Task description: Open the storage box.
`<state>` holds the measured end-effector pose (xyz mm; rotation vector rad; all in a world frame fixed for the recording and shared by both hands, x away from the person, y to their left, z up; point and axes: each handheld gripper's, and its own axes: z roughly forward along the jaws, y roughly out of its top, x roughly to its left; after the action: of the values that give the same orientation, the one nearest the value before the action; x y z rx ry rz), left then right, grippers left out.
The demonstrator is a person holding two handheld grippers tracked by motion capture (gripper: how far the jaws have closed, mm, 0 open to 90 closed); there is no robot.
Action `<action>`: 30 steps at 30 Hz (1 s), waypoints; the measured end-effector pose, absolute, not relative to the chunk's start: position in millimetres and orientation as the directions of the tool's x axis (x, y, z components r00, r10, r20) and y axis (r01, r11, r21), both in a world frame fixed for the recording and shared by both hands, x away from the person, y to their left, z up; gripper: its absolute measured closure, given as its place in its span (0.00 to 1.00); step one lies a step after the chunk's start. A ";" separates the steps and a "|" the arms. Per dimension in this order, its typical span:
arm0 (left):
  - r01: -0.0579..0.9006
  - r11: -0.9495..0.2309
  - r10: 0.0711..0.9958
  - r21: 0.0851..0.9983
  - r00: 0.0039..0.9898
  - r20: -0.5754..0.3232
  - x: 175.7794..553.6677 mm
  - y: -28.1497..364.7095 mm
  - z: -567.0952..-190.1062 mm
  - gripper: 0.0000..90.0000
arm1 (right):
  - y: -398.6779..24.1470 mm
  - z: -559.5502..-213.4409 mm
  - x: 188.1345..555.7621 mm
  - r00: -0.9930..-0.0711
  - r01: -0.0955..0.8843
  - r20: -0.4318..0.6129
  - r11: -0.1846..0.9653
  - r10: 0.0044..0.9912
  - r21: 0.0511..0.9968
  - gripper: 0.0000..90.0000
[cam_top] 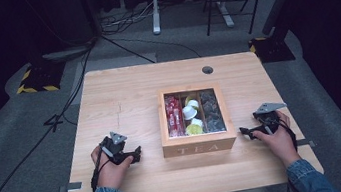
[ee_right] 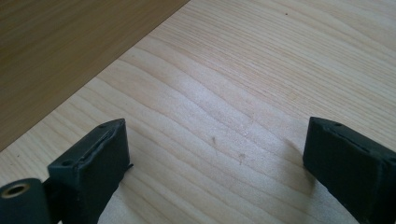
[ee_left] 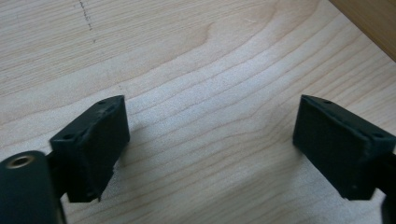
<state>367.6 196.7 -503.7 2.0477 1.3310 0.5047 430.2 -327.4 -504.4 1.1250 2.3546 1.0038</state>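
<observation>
Sitting mid-tabletop: wooden tea box (cam_top: 200, 147), glass lid shut, "TEA" on its front.
Left compartment: red packets (cam_top: 174, 115).
Middle compartment: white and yellow pods (cam_top: 191, 115).
Right compartment: dark grey packets (cam_top: 211, 111).
Left gripper (cam_top: 136, 155): at the box's 9 o'clock, jaws apart, nothing between them.
Right gripper (cam_top: 245, 132): at 3 o'clock, jaws wide, empty.
Gripper views: bare tabletop (ee_left: 210, 84) grain, a box wall at one corner.

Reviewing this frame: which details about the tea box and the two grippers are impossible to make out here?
- Tea box, high view: the contents are too small and behind a glare-prone lid pane; whether it is latched cannot be told.
- Left gripper, high view: hand covers its body.
- Right gripper, high view: jaws too small to judge.
- Both gripper views: box cut off by the frame edge.
</observation>
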 end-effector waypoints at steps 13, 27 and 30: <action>0.666 -0.289 0.901 0.688 0.433 -0.040 357.0 190.4 -478.7 0.24 | -327.5 -504.4 432.2 -0.632 0.534 -0.002 0.437 0.775 0.724 0.08; 0.613 -0.325 0.859 0.720 0.510 -0.046 343.5 169.4 -442.0 0.26 | -327.6 -504.4 431.9 -0.632 0.533 -0.003 0.437 0.775 0.724 0.08; 0.601 -0.327 0.851 0.730 0.523 -0.049 340.3 163.7 -436.1 0.26 | -327.6 -504.4 431.9 -0.632 0.533 -0.003 0.437 0.775 0.724 0.08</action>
<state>340.3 163.7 -436.1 2.0521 1.1771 0.4504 431.9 -327.6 -504.4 1.1186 2.3594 1.0101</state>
